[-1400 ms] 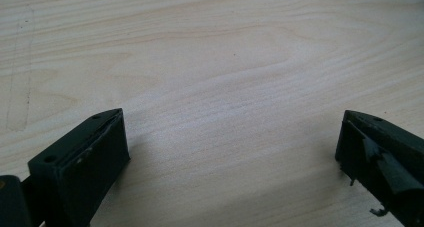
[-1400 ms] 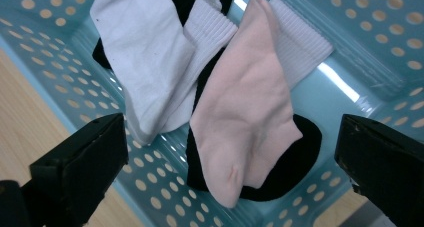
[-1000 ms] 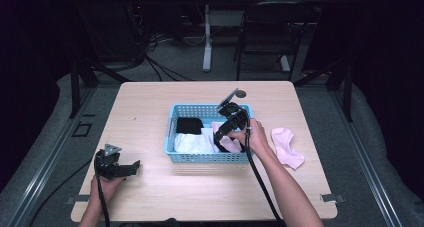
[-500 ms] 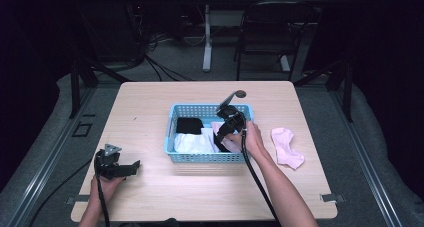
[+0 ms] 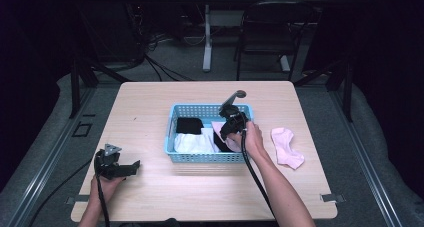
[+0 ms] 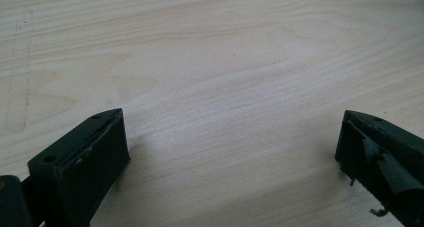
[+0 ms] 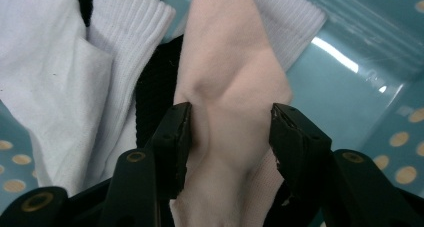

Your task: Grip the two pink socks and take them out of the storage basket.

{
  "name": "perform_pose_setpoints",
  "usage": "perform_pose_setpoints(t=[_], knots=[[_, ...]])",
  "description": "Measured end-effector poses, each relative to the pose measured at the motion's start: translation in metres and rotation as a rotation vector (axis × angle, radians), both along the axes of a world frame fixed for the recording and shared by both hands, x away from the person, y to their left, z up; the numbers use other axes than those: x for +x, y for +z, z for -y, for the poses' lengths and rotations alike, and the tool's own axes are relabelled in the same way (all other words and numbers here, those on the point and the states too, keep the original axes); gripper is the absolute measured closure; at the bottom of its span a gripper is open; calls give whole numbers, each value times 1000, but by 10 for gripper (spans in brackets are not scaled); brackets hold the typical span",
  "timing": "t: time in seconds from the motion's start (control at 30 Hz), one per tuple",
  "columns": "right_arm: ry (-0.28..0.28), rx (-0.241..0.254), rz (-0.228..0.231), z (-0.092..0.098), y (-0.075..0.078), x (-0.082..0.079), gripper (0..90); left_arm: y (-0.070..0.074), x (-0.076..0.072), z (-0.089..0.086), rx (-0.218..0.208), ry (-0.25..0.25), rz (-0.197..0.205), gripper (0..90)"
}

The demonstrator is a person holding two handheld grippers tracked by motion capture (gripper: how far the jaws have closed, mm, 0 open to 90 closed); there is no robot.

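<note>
A blue plastic basket (image 5: 200, 158) sits mid-table and holds white socks (image 5: 192, 143), a black sock (image 5: 189, 125) and a pink sock (image 5: 218, 127). My right gripper (image 5: 227, 132) reaches down into the basket's right half. Its jaws have just been closing, and they now pinch the bunched pink sock (image 7: 230, 82) at my right gripper (image 7: 230, 122), with white socks (image 7: 65, 87) and black fabric (image 7: 157, 82) alongside. My left gripper (image 5: 134, 167) rests at the table's front left, open over bare wood. In its own view the left gripper (image 6: 232, 132) has its jaws wide apart.
A second pink sock (image 5: 286, 147) lies flat on the table to the right of the basket. The basket's blue floor (image 7: 350, 72) shows beside the held sock. A chair (image 5: 270, 32) and a table leg stand beyond the far edge.
The right gripper's jaws have closed around the pink sock inside the basket, and the hand has shifted slightly. The left gripper has stayed where it was.
</note>
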State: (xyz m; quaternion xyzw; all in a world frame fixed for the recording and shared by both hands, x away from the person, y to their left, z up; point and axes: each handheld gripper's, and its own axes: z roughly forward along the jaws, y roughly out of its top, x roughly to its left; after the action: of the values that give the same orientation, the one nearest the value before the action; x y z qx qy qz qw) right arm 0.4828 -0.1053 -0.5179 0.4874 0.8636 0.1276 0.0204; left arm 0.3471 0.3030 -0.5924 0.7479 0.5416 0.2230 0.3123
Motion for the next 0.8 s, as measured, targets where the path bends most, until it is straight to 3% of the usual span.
perform_pose_setpoints(t=[0.03,0.1,0.2,0.27,0.3,0.57,0.6,0.7,0.73,0.77,0.8], knots=[[0,0,0,0,0,0,528,0,0,0,0,0,0,5],[-7,16,-11,1,-2,0,662,0,0,0,0,-1,-1,5],[1,29,-18,2,0,-1,790,0,0,0,0,-1,0,5],[-1,35,-18,3,0,-1,817,0,0,0,0,-1,0,5],[-19,58,-4,4,-1,-2,878,0,0,0,0,-1,0,5],[-22,92,35,13,13,-6,898,0,0,0,0,-1,0,4],[-14,96,35,15,15,-6,758,0,0,0,0,-1,0,5],[-29,92,30,14,13,-5,477,0,0,0,1,-1,0,5],[-35,96,25,13,13,-5,422,0,0,0,0,-1,0,5],[-35,96,25,13,13,-5,422,0,0,0,0,-1,0,5],[-35,105,27,11,10,-4,327,0,0,0,0,-1,0,5]])
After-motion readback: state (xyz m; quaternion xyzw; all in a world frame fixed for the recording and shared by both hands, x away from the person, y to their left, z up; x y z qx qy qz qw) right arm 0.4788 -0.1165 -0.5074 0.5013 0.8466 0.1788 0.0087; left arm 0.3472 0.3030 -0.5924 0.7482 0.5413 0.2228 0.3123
